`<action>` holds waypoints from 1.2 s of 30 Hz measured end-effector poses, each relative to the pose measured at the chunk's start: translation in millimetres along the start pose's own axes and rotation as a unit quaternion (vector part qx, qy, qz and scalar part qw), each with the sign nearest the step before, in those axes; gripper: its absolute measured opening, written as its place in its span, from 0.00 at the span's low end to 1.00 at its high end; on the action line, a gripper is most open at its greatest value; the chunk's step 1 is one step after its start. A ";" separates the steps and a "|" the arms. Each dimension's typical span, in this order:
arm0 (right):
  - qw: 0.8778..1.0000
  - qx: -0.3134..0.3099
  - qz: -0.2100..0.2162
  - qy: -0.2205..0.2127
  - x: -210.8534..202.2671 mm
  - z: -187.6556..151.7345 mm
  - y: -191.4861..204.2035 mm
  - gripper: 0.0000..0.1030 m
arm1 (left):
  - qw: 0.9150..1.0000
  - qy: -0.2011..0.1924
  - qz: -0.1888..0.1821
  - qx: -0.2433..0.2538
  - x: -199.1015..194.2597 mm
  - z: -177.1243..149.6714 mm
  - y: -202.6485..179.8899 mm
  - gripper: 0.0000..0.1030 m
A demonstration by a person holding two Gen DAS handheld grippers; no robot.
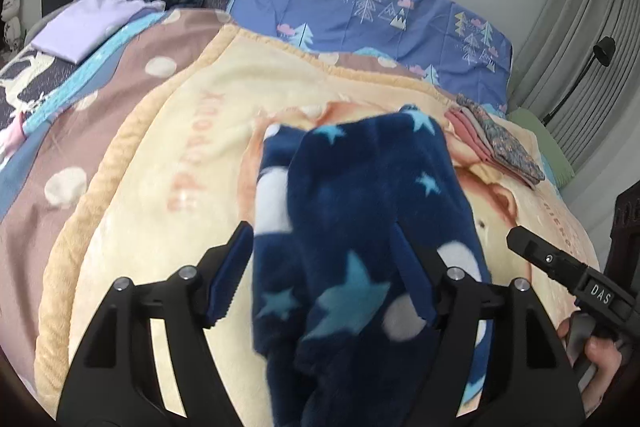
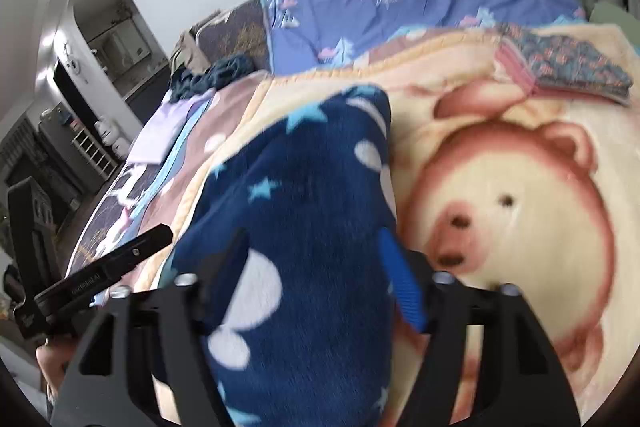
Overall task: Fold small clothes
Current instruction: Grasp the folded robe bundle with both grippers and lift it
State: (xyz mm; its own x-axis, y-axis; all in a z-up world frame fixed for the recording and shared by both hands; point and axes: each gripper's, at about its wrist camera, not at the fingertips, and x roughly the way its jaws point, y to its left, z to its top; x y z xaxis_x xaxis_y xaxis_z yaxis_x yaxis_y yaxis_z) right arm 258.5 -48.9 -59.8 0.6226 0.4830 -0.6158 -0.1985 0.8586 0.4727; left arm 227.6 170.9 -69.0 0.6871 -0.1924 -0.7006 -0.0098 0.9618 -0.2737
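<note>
1. Plush cream teddy-bear blanket covers the bed
2. Fuzzy navy star-and-dot fleece garment lies bunched on the blanket's middle
3. Left gripper and right gripper straddle the garment, jaws spread, unclenched
4. Folded floral cloth stack sits beyond the garment

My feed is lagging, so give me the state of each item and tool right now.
Star fleece garment: bunched, draped between both tools, unfolded.
Left tool: open, garment between its fingers.
Right tool: open, garment between its fingers.
Patterned clothes stack: folded, lying on bear blanket.
Lilac cloth: folded flat.
</note>
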 end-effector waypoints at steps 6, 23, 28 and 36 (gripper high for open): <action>0.991 0.082 0.065 0.088 23.7 -14.6 -33.2 0.83 | 0.996 0.062 -0.054 -0.040 12.8 -14.0 29.8 0.89; 0.933 0.168 0.233 0.215 98.0 -9.1 -68.0 0.95 | 0.906 0.232 -0.289 -0.205 98.7 -33.3 85.2 0.98; 0.928 0.160 0.254 0.223 117.5 5.5 -65.1 0.99 | 0.893 0.231 -0.322 -0.215 127.3 -28.7 72.4 0.98; 0.933 0.138 0.265 0.201 115.5 -3.2 -59.4 0.95 | 0.903 0.226 -0.320 -0.178 132.3 -26.7 47.7 0.98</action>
State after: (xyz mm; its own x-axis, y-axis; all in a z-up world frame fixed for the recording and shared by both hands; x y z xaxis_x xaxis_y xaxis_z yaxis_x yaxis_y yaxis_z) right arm 339.7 -43.6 -160.9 0.1475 0.8999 -0.4105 -0.1596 0.4313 0.8880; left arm 298.6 186.1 -192.3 0.2691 -0.8239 -0.4987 -0.0034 0.5170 -0.8560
